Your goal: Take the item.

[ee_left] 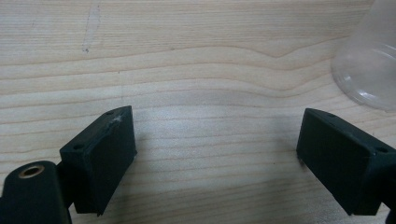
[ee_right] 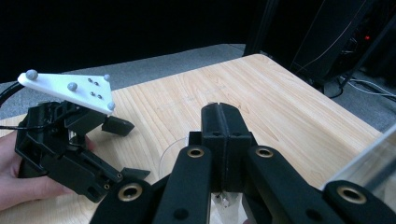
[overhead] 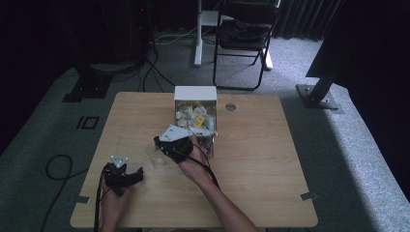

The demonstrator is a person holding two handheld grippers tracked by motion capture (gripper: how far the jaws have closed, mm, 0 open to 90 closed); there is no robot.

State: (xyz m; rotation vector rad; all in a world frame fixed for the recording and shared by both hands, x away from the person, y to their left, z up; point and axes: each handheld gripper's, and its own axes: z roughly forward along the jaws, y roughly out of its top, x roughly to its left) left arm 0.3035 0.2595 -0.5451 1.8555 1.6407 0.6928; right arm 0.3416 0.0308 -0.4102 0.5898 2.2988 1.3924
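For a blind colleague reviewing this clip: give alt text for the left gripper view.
Two black gripper jaws stand wide apart over a pale wooden table with nothing between them. The rim of a clear plastic cup lies at the upper right.

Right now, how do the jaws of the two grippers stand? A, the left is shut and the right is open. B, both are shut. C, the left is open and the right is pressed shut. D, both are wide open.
C: in the left gripper view the left gripper has its black jaws far apart over bare table, while in the right gripper view the right gripper has its jaws pressed flat together.
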